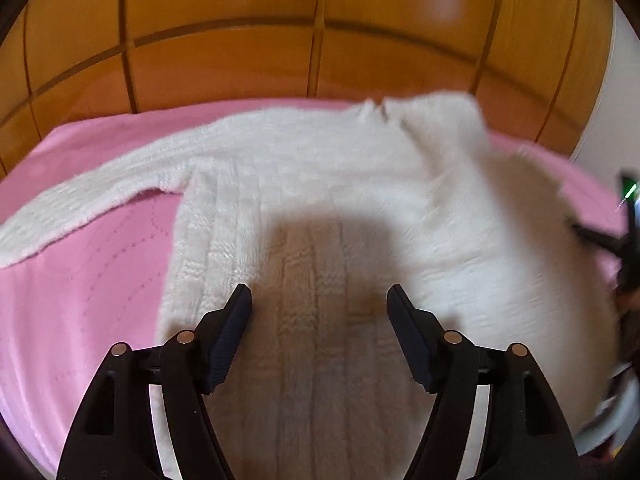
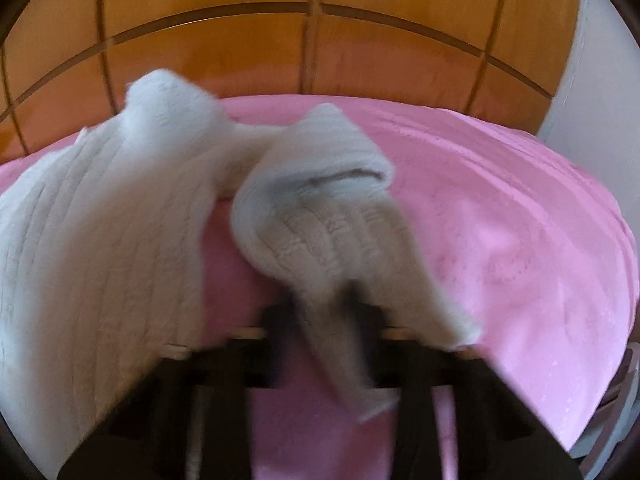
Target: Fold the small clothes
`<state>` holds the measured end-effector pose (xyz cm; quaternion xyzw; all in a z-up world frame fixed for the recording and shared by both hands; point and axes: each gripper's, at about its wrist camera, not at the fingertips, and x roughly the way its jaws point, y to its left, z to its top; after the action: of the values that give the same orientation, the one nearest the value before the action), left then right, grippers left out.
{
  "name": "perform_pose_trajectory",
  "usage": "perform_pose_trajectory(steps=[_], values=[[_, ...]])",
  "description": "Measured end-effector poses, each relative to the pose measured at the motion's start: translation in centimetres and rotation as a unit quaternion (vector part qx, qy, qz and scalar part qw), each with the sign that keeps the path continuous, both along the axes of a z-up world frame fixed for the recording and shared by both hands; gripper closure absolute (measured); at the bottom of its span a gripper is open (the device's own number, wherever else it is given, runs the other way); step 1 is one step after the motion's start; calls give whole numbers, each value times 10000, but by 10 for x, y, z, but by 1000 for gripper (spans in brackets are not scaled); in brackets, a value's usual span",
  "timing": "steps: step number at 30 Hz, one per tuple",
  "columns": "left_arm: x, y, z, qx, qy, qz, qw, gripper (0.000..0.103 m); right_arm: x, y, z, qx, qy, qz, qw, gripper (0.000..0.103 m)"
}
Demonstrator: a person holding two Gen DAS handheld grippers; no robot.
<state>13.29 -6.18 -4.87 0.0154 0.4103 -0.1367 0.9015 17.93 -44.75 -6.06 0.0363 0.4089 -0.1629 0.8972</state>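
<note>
The left gripper [image 1: 319,300] hangs over the white sweater [image 1: 320,208] with its two fingers spread wide and nothing between them. The body of the garment lies straight ahead of and beneath those fingers, spread on the pink bedcover [image 1: 80,300], and the gripper's shadow falls across the knit just beyond the tips. One sleeve [image 1: 92,196] stretches away to the left of that gripper, flat on the cover. To its right the shoulder part is lifted and blurred, and at the far right edge a dark piece of the other tool just shows.

The right gripper [image 2: 324,304] has its fingers drawn close together on the other sleeve [image 2: 320,216], which rises from between them and bunches ahead, its cuff folded over at the top. This view is smeared, so the fingertips themselves are hard to make out, but the cloth plainly runs through the narrow gap and a loose end hangs below. The body of the sweater lies to the left of this gripper, a strip of pink cover between it and the held sleeve.

The sweater is fluffy, off-white, with ribbed and cable-like lines running down its length. Beyond both grippers stands a wooden headboard [image 1: 320,40] with dark inlaid lines.
</note>
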Motion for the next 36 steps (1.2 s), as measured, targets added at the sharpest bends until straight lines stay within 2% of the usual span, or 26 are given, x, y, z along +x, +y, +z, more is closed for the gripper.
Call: perform_pose_trajectory(steps=[3,6,10,13,14,17,19,20,22,23,24,28,32,33,35,36], values=[[1,2,-9,-41,-78,78,9999,26,-10,-23,27,242,-401,-197,9987,91],[3,2,-11,-64,-56,46,10000,24,-31,-67,64,529,-909,-696,9920,93],[2,6,-11,-129,-34,49,9999,23,-55,-147,103,852,-1424,-1615,9728,97],[0,5,-11,-110,-33,62,9999,22,-60,-205,107,860,-1413,-2343,9580,97],[1,4,-10,-93,-31,65,9999,21,-57,-219,104,776,-1310,-2564,9545,103],[1,3,-11,-61,-11,58,10000,21,-56,-250,96,742,-1200,-3075,9410,103],[2,4,-11,-61,1,55,10000,20,-59,-261,94,629,-1241,-3295,9338,92],[2,4,-12,-61,0,54,10000,20,-61,-264,93,710,-1281,-3315,9320,81],[2,4,-12,-61,0,57,10000,20,-68,-255,91,1052,-1428,-3091,9344,69],[3,4,-12,-61,2,61,10000,19,-72,-242,89,1166,-1419,-2903,9392,67],[3,4,-12,-59,1,64,10000,19,-72,-235,86,1267,-1406,-2738,9430,67],[2,4,-12,-54,4,55,10000,18,-66,-168,56,2238,-1195,-1439,9565,67],[3,3,-12,-29,14,56,10000,18,-34,-125,30,2684,-954,-675,9562,67],[3,3,-12,-28,11,57,10000,18,-23,-120,25,2712,-934,-605,9561,67],[3,3,-12,-14,8,69,10000,18,4,-119,15,3034,-905,-444,9475,67],[4,2,-13,-10,8,76,10000,18,14,-123,11,3014,-862,-527,9481,67]])
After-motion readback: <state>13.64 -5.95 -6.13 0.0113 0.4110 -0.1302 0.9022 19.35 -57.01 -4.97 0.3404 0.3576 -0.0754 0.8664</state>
